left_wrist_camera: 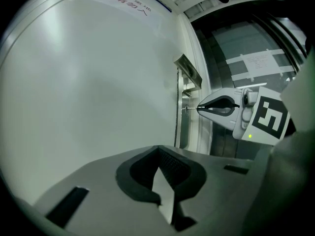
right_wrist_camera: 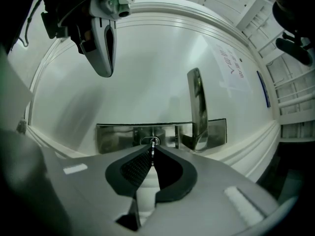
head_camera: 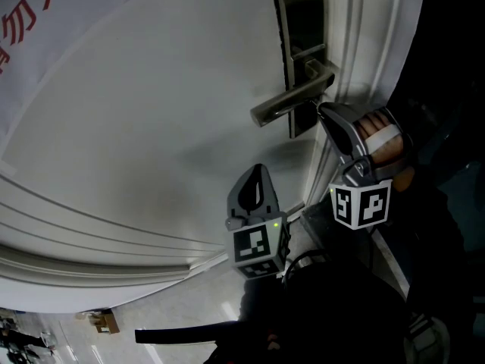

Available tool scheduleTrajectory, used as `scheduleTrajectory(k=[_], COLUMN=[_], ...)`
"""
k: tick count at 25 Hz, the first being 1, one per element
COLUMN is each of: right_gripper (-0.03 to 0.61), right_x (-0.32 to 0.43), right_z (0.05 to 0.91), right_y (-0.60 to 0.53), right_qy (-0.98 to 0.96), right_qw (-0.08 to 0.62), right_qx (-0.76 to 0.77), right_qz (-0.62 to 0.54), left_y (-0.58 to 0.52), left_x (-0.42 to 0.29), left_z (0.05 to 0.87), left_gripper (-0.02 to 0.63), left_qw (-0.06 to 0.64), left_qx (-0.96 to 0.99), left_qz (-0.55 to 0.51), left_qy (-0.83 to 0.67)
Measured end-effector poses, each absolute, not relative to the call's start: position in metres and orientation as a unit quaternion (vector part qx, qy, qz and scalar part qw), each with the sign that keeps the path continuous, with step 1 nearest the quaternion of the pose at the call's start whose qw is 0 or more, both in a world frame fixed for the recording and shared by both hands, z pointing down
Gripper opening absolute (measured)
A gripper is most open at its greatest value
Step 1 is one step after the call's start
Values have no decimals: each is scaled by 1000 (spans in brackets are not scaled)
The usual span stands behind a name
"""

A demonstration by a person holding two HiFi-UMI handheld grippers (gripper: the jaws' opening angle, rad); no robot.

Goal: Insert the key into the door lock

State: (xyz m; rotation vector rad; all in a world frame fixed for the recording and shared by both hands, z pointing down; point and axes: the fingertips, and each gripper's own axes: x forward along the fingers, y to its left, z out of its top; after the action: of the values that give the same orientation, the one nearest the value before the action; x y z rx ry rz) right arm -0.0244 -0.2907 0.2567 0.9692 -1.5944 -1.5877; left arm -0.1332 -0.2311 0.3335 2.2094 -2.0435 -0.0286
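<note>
A slim metal key (right_wrist_camera: 153,150) is pinched between the jaws of my right gripper (right_wrist_camera: 152,154), which is shut on it. The key's tip sits at the round keyhole (right_wrist_camera: 147,141) in the steel lock plate (right_wrist_camera: 115,137); how deep it goes I cannot tell. In the left gripper view the key (left_wrist_camera: 190,108) bridges the right gripper (left_wrist_camera: 199,108) and the lock plate (left_wrist_camera: 183,124). The lever handle (head_camera: 290,101) juts out just above the right gripper (head_camera: 321,107). My left gripper (head_camera: 260,168) hangs lower left of the lock, away from the door, shut with nothing in it.
The white door (head_camera: 151,112) fills most of the head view, with moulded trim (head_camera: 91,241) along its lower part and a raised frame (head_camera: 371,44) right of the lock. A paper notice with red print (head_camera: 23,14) hangs at the upper left.
</note>
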Motion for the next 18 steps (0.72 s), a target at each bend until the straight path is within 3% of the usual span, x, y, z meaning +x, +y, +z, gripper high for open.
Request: scheduleTrajectory(k=[18], right_gripper=[14], right_x=[-26], right_z=[256], right_y=[-292], right_qy=[-609], right_qw=[351], right_qx=[370], right_qz=[-607], left_y=[-231], left_x=[-133], left_z=[338], left_gripper=[2], left_qw=[71], left_qx=[732], left_qz=[-7], left_qy=[-678])
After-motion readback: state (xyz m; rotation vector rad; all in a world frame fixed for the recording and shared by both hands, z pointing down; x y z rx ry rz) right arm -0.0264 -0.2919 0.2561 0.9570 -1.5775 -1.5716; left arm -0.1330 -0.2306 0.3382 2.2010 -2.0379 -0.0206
